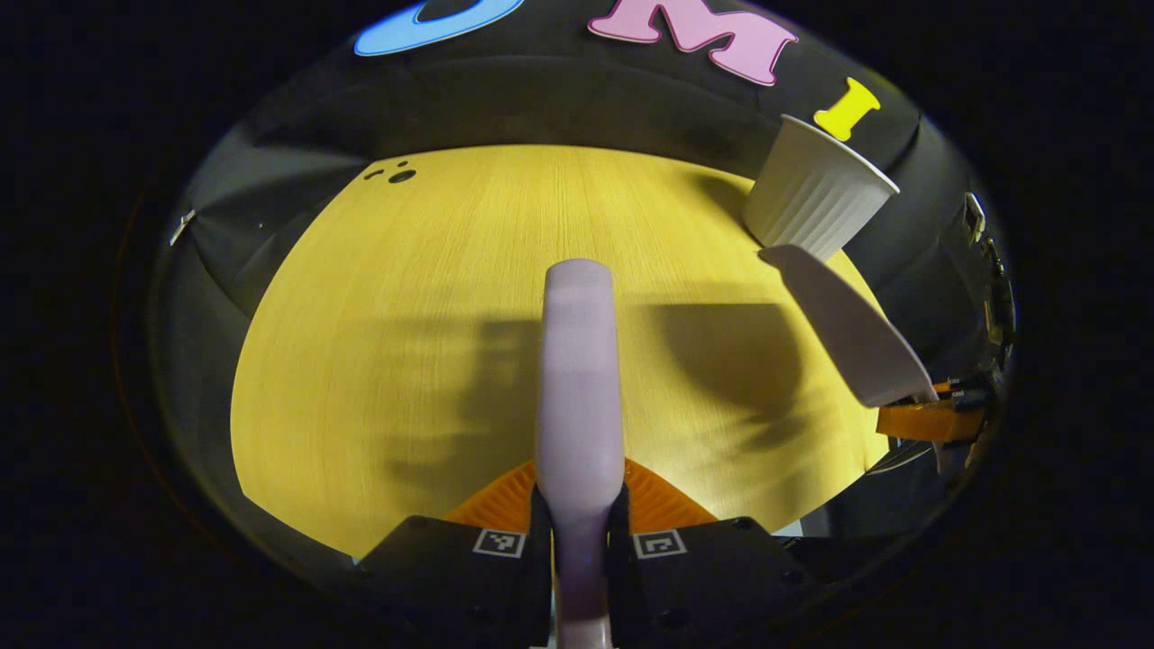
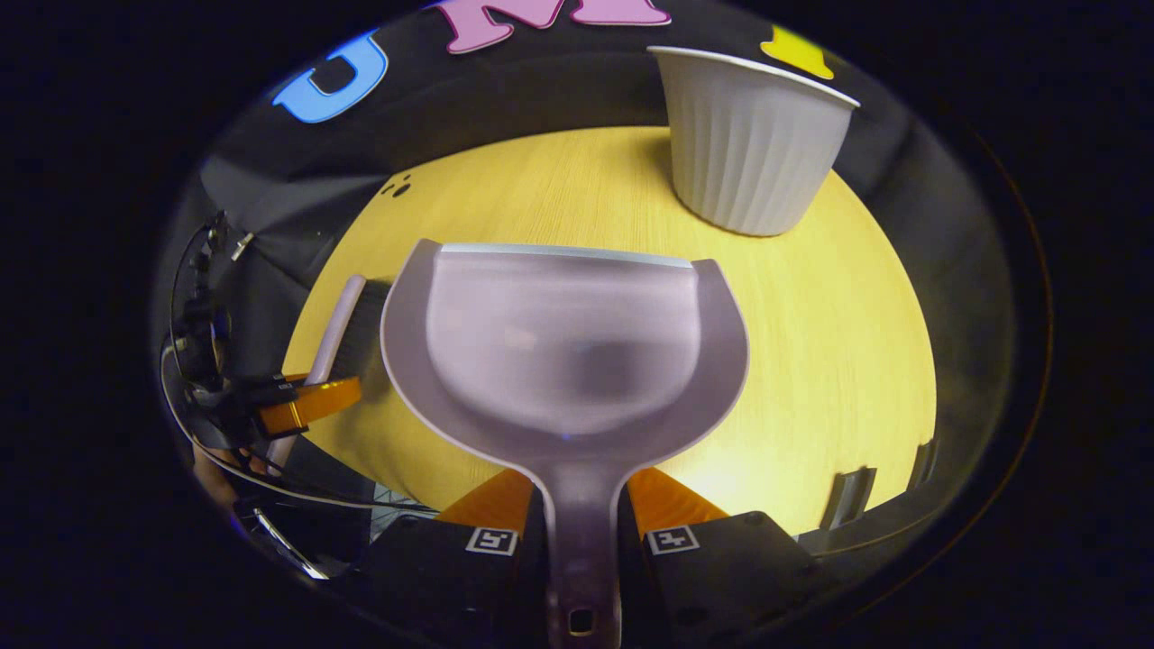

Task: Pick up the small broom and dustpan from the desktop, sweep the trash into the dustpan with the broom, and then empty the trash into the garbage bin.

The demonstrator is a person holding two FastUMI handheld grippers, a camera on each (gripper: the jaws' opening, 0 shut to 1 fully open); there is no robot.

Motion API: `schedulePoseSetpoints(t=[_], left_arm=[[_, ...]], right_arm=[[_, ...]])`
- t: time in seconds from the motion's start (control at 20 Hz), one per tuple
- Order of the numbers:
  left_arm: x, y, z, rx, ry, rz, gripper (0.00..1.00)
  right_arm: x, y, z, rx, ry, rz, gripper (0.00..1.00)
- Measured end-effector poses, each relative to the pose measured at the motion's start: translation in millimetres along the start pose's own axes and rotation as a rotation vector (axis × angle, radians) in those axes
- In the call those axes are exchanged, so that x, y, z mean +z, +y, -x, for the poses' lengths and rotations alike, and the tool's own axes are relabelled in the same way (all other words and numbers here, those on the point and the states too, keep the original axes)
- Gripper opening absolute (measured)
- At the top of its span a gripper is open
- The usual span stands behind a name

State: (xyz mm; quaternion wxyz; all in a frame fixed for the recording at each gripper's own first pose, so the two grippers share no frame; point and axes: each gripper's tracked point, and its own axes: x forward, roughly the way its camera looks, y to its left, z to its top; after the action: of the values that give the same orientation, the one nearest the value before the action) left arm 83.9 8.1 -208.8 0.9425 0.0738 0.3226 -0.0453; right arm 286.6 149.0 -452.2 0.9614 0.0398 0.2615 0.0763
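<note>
Both tools are in my grip, so pickup looks finished; I see no trash on the desk, and I judge the step to be emptying into the bin at 1 o'clock in the right gripper view. Next I would carry the dustpan over its rim and tip it. My left gripper is clamped on the broom handle, my right gripper on the dustpan handle, jaws narrowly parted around each
</note>
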Motion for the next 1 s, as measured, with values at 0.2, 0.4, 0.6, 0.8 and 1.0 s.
schedulePoseSetpoints(t=[0.2, 0.4, 0.6, 0.8, 1.0], left_arm=[[-2, -2, -16, 0.035, 0.065, -0.004, 0.28], [-1, -4, -32, 0.071, 0.114, 0.002, 0.29], [-2, -5, -41, 0.100, 0.164, -0.028, 0.31], [-4, -8, -44, 0.119, 0.192, -0.035, 0.35], [5, -14, -40, 0.097, 0.165, -0.068, 0.48]], right_arm=[[2, -6, -43, -0.058, 0.049, 0.056, 0.37], [15, -3, -62, -0.076, 0.079, 0.059, 0.37], [21, -4, -80, -0.048, 0.107, 0.036, 0.39], [25, -7, -79, -0.036, 0.096, 0.007, 0.36], [30, -4, -71, -0.013, 0.049, -0.033, 0.78]])
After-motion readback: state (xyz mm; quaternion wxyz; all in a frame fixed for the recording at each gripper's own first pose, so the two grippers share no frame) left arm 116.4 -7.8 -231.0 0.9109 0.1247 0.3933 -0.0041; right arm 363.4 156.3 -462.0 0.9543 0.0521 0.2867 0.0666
